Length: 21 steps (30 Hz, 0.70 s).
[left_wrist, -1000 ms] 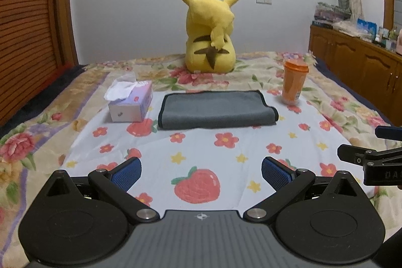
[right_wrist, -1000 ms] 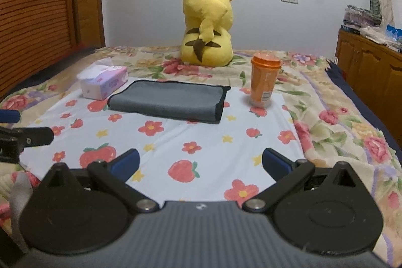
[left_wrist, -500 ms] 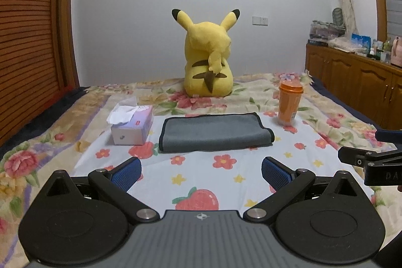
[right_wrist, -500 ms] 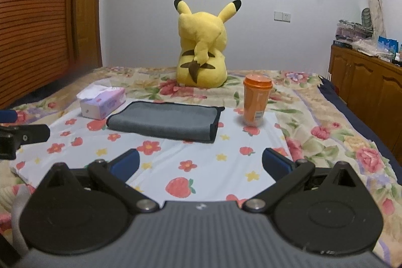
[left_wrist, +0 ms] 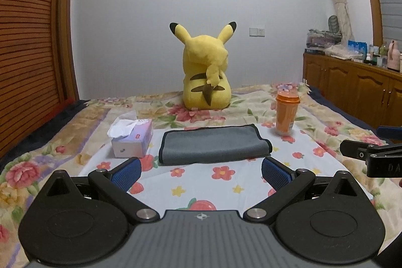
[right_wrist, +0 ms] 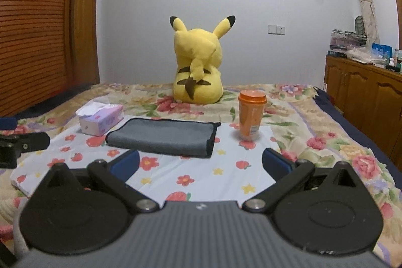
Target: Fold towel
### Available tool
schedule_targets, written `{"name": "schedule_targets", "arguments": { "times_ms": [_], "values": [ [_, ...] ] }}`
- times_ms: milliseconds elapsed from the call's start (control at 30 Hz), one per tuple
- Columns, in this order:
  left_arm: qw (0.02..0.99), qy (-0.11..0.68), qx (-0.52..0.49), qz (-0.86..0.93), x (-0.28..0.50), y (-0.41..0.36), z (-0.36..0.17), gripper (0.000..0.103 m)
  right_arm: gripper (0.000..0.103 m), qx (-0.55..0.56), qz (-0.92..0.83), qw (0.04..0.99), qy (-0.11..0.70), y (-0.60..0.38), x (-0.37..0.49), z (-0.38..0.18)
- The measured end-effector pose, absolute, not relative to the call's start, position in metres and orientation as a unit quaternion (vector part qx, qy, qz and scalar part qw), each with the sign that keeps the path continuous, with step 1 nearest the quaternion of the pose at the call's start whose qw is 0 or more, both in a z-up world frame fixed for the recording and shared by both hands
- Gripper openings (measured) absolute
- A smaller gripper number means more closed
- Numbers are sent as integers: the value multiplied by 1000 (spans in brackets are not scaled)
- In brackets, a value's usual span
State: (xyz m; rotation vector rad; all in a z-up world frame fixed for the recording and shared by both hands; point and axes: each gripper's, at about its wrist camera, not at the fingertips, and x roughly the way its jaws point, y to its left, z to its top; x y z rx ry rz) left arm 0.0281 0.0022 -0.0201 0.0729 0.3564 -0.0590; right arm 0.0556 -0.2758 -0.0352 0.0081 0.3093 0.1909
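Observation:
A grey towel [left_wrist: 213, 144] with a black hem lies folded flat on the flowered white sheet [left_wrist: 221, 182] on the bed; it also shows in the right wrist view [right_wrist: 163, 136]. My left gripper [left_wrist: 201, 171] is open and empty, well short of the towel's near edge. My right gripper [right_wrist: 199, 163] is open and empty, also short of the towel and a little to its right. Each gripper's side shows in the other's view, the right one [left_wrist: 371, 152] and the left one [right_wrist: 17, 146].
A tissue box [left_wrist: 133, 140] stands left of the towel and an orange cup [left_wrist: 287, 114] right of it. A yellow Pikachu plush [left_wrist: 206, 72] sits behind. Wooden cabinets [left_wrist: 356, 89] line the right wall, a slatted wooden panel [left_wrist: 27, 42] the left.
Both grippers have tilted up and drawn back, so the towel and bed sit lower and smaller in view and more wall shows. Both stay open. The towel has not moved.

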Motion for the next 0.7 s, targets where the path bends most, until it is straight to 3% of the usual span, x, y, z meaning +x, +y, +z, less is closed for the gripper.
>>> {"name": "schedule_targets", "arguments": {
  "times_ms": [700],
  "values": [
    [986, 161, 38, -26, 24, 3, -17, 103, 103, 9, 87, 987, 132, -280, 51, -33]
  ]
}}
